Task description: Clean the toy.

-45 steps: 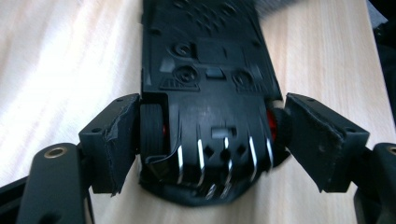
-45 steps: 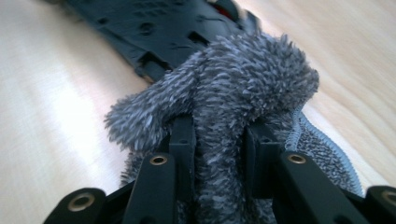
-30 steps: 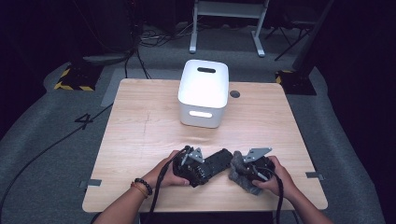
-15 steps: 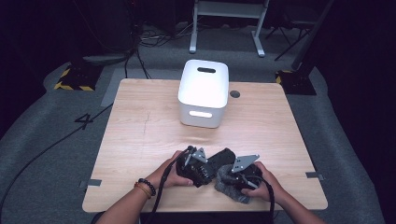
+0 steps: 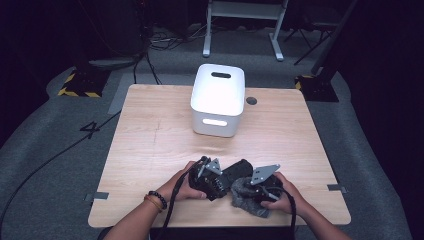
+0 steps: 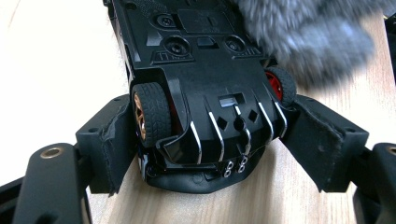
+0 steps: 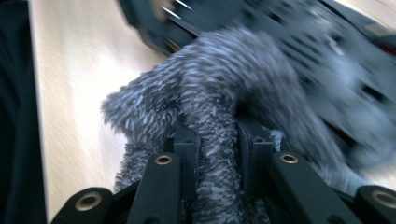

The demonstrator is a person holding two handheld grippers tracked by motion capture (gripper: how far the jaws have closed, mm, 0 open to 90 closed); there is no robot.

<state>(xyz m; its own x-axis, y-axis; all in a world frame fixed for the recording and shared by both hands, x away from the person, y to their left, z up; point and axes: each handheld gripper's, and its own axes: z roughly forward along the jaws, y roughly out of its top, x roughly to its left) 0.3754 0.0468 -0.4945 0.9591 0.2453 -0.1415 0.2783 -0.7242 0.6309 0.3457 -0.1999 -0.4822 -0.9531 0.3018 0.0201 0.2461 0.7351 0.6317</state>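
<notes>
A dark room with cables on a grey floor surrounds the light wooden table (image 5: 150,150) I work at. At its far middle stands one white box-shaped appliance (image 5: 218,99) with a slot on top, well apart from my hands.

Near the front edge I hold one black toy car (image 6: 205,93) in my left gripper (image 5: 209,175). It is turned belly-up, so the left gripper view looks onto its underside, and the pads press on its tail end just behind the rear wheels (image 6: 149,114), clamped on the body. My right gripper (image 5: 264,187) is pinched tight on one grey fluffy cloth (image 7: 210,107); a fold of it runs up between the jaws, and the loose part lies against the car's underside, touching it.

As I judge it, the job is wiping the car clean and I am in the middle of it: the cloth is on the chassis near the red-rimmed wheel (image 6: 276,81), the tail end looks glossy, and how much of the rest has been covered I cannot tell. The upper bodywork faces down and is hidden from me, so it may still need doing.

Count: one car, one cloth, one appliance, two grippers
</notes>
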